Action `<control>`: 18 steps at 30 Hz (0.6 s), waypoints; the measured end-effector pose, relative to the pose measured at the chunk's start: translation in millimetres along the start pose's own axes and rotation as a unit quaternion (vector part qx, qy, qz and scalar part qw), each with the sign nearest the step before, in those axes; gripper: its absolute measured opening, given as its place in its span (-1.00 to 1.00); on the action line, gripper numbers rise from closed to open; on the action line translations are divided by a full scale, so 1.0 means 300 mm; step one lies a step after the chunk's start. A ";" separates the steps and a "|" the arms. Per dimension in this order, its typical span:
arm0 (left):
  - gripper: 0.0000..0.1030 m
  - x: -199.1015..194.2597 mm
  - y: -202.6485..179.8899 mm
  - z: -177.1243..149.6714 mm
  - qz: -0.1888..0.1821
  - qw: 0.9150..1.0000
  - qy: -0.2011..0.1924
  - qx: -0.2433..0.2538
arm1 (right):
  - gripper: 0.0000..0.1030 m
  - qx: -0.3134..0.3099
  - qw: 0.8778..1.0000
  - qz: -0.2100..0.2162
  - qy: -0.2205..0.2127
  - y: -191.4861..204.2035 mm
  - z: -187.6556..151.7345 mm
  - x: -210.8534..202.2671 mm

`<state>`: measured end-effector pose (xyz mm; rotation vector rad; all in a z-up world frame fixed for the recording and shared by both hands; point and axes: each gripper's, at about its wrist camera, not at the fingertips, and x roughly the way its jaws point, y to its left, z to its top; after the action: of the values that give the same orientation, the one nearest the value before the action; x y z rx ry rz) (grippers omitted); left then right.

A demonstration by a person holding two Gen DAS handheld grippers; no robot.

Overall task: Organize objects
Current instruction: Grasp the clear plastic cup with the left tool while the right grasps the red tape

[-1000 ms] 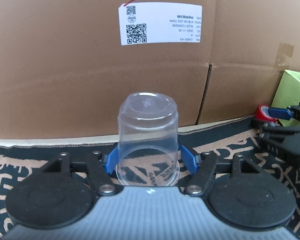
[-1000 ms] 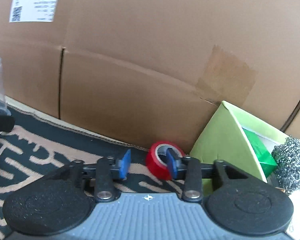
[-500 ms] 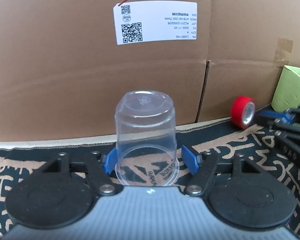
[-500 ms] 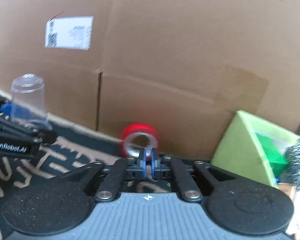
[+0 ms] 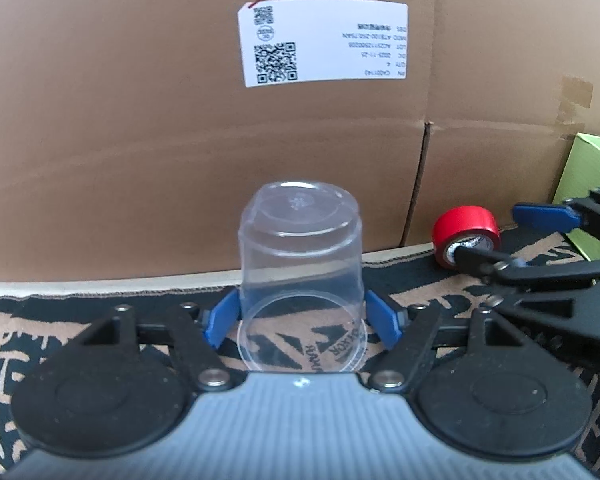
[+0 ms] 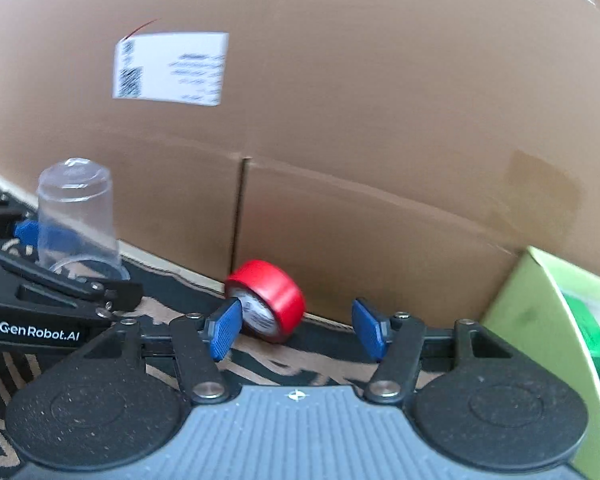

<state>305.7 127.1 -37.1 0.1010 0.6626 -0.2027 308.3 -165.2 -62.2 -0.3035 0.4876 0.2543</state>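
A clear plastic cup (image 5: 300,264) stands upside down on the patterned mat (image 5: 60,320). My left gripper (image 5: 302,316) straddles its lower wall, open, blue pads close beside the rim without squeezing it. A red tape roll (image 6: 266,300) lies on its side against the foot of the cardboard wall. My right gripper (image 6: 296,332) is just short of the roll and its jaws are opening. The roll sits ahead of the gap, nearer the left pad, and neither pad presses on it. In the left wrist view the red tape roll (image 5: 466,232) lies at the right, by the right gripper's fingers (image 5: 540,214).
A large cardboard box (image 5: 140,140) with a white label (image 5: 324,42) walls off the back. An open light-green box (image 6: 540,320) holding a green item stands at the right. In the right wrist view the cup (image 6: 76,216) and left gripper are at the left.
The right gripper swung left away from the green box, shut, then opened. The red tape roll went from beside the green box leftwards to the cardboard seam. The left gripper and cup stayed put.
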 end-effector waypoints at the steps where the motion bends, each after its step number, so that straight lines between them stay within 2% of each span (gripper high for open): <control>1: 0.36 -0.001 0.009 0.002 -0.001 1.000 0.000 -0.003 | 0.19 -0.011 1.000 0.002 0.001 0.009 0.001 0.004; 3: 0.36 -0.005 0.033 0.009 0.000 1.000 0.000 -0.012 | -0.09 -0.026 0.999 0.020 0.002 0.018 0.000 -0.002; 8: 0.36 -0.027 0.100 0.029 0.000 0.999 -0.006 -0.038 | -0.16 -0.047 0.990 0.136 0.011 0.009 -0.007 -0.046; 9: 0.36 -0.028 0.112 0.031 0.000 0.999 -0.005 -0.044 | -0.15 -0.055 0.989 0.139 0.008 0.013 -0.009 -0.051; 11: 0.36 -0.024 0.125 0.031 0.000 0.999 0.001 -0.053 | -0.14 -0.065 0.992 0.111 0.006 0.019 -0.004 -0.046; 14: 0.37 -0.018 0.117 0.029 0.009 0.999 0.004 -0.048 | -0.07 -0.048 0.995 0.089 0.001 -0.002 0.004 -0.033; 16: 0.50 -0.017 0.109 0.031 0.020 0.999 0.002 -0.047 | 0.07 -0.028 0.997 0.073 -0.001 -0.020 0.016 -0.016; 18: 0.52 -0.018 0.104 0.032 0.025 0.999 -0.001 -0.047 | 0.30 -0.018 0.999 0.048 -0.002 -0.028 0.029 0.008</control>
<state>314.1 156.9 -25.1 0.0279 0.6649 -0.1228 316.4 -169.5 -54.3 -0.3156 0.4942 0.3577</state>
